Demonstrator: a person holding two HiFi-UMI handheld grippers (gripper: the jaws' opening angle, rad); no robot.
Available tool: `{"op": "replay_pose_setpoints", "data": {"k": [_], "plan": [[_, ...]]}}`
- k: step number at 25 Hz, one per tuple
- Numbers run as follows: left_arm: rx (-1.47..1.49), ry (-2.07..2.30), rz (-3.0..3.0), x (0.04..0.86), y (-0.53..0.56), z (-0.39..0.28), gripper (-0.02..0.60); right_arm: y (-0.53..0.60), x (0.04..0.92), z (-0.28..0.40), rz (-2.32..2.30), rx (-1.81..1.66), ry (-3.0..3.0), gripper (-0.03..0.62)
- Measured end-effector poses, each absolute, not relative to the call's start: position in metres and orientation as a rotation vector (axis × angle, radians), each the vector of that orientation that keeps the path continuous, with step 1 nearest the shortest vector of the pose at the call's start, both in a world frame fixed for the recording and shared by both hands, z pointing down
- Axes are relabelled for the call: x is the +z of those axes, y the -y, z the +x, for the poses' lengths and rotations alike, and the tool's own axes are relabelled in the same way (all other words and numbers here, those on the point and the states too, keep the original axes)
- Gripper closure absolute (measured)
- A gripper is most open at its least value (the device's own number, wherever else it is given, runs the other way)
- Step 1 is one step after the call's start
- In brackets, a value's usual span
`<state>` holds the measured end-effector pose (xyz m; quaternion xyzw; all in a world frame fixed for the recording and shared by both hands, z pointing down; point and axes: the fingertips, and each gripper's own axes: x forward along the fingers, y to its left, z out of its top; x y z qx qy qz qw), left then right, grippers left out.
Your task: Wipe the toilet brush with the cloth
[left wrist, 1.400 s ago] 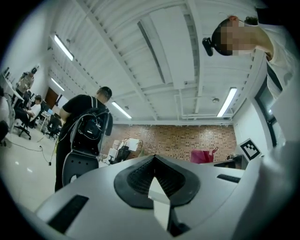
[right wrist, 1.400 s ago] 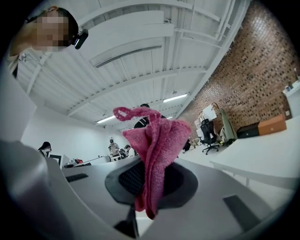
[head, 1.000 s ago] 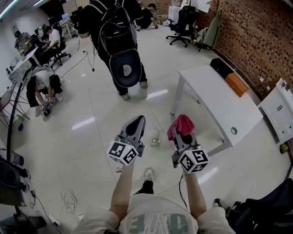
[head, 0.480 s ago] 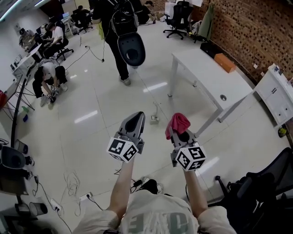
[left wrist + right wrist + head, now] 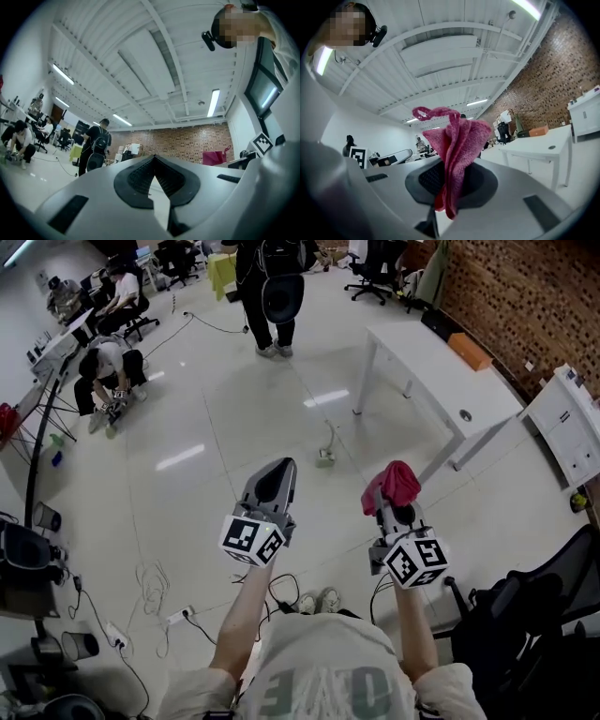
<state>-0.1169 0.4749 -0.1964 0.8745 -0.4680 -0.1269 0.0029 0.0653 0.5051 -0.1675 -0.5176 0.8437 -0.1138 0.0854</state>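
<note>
In the head view, the left gripper (image 5: 277, 471), a grey moulded plastic tool with tapered jaws and a marker cube at its rear, is held over the glossy pale tiled floor (image 5: 187, 493) with its jaws together and empty. Just beside it, the right gripper (image 5: 386, 506) is clamped on a crumpled pink terry cloth (image 5: 395, 483) that bunches up above the jaw tips. A small pale object with a thin stem (image 5: 325, 457) stands on the floor beyond the grippers; whether it is the toilet brush I cannot tell. A long white flat-topped table (image 5: 427, 371) carries a boxy orange case (image 5: 470, 351) near its far edge by the brick wall. The left gripper view shows what the head view cannot: black ribbed pads (image 5: 140, 176) meeting at the tip with nothing pinched, a ribbed white ceiling with strip lights, and a person in black wearing a backpack (image 5: 96, 146). The right gripper view shows the cloth's fuzzy folds squeezed between the dark pads, its loose end drooping below them, and the table seen side-on.
</note>
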Motion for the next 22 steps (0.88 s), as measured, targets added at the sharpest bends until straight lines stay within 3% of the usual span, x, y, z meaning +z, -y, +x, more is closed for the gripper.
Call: {"op": "replay_pose_setpoints", "data": {"k": [22], "plan": [[-0.458, 1.404, 2.757, -0.199, -0.493, -0.079, 0.577, -0.521, -0.154, 0.037, -1.543, -0.319, -2.536, 0.563]]}}
